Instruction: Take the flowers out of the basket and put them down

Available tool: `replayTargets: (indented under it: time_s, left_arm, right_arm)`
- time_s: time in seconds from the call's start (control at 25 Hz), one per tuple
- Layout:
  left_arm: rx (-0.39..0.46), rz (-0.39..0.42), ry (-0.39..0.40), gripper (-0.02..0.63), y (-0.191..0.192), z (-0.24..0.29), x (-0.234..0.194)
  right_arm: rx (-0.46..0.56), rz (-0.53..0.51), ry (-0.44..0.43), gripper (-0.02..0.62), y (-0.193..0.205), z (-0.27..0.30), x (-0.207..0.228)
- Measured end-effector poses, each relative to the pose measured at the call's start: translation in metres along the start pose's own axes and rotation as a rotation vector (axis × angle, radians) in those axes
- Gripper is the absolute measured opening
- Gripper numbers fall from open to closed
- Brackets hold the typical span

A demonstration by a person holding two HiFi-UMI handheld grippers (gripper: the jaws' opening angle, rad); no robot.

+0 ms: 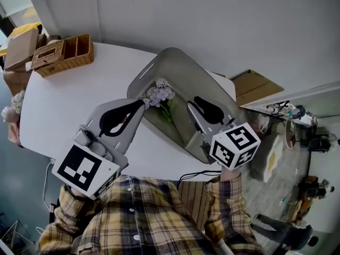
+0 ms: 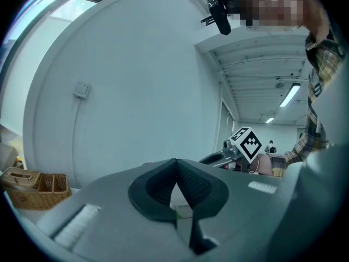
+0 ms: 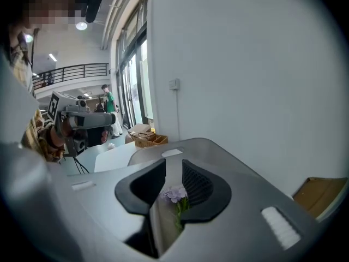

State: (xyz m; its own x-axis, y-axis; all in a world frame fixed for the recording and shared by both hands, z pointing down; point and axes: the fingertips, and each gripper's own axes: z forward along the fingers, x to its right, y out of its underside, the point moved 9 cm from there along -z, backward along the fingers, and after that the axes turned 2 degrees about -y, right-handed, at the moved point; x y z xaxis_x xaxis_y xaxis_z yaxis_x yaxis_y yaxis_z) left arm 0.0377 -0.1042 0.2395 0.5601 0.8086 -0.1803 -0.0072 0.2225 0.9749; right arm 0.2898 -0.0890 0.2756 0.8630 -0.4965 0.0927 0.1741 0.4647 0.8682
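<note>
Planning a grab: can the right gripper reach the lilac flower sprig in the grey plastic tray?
Probably yes: the right gripper has jaws apart, aimed at the lilac flower sprig, uncovered in the grey plastic tray.

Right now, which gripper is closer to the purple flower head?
Left, judging by the head view. The left gripper reaches almost to the flower head from its left; the right gripper stands apart on its right.

I count one white tabletop (image 1: 69,105), and on it one grey basket (image 1: 178,68) with a single sprig of lilac flowers (image 1: 159,95), plus one wicker basket (image 1: 64,54). There are two grippers: left gripper (image 1: 142,103), right gripper (image 1: 191,104). Off the tabletop are two cardboard boxes: left box (image 1: 21,47), right box (image 1: 255,86).
</note>
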Motion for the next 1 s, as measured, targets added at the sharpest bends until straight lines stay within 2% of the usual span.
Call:
replayTargets:
  time_s: [0.24,0.68,1.0]
  left_arm:
    - [0.002,-0.001,-0.007,0.012,0.000,0.000,-0.005]
    - [-0.002,-0.011,-0.028,0.012,0.003,-0.003,-0.011]
    - [-0.001,-0.012,-0.044,0.012,0.005,-0.004,-0.014]
  right_arm:
    - [-0.102,-0.048,-0.011,0.133,0.005,0.023,0.016]
    - [-0.240,-0.008,-0.052,0.186,0.029,0.062,0.033]
    - [-0.336,0.061,-0.089,0.247,0.050,0.088,0.044]
